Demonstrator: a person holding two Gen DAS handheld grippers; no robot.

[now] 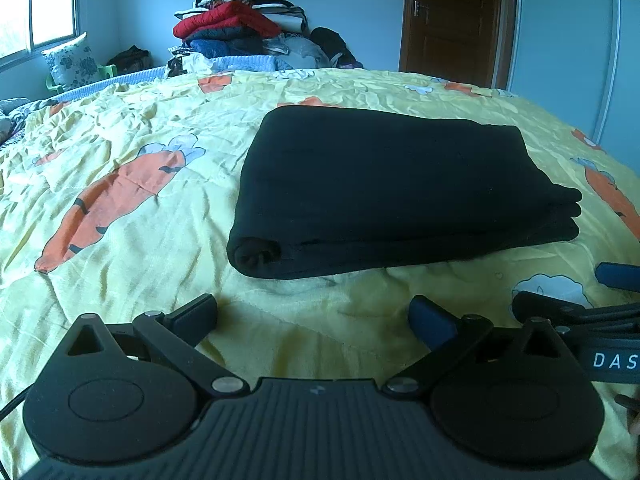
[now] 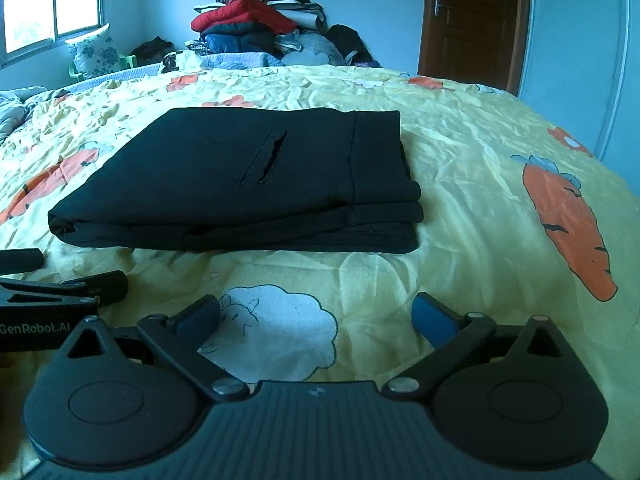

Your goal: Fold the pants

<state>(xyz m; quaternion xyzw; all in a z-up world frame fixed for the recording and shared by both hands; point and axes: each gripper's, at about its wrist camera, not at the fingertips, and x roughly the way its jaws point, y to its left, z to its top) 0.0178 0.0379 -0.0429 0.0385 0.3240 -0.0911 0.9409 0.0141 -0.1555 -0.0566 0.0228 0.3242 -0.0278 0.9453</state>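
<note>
The black pants (image 1: 384,188) are seen folded flat mid-bed (image 1: 120,240). Their pocket slit (image 2: 268,158) is shown only by the right view. Left tongs (image 1: 314,318) and right tongs (image 2: 316,316) are spread apart, empty, near them; open bedspread surrounds all edges.

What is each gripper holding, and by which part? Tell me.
Nothing is held. The left gripper and right gripper are both open over the bedspread, short of the folded pants.
</note>
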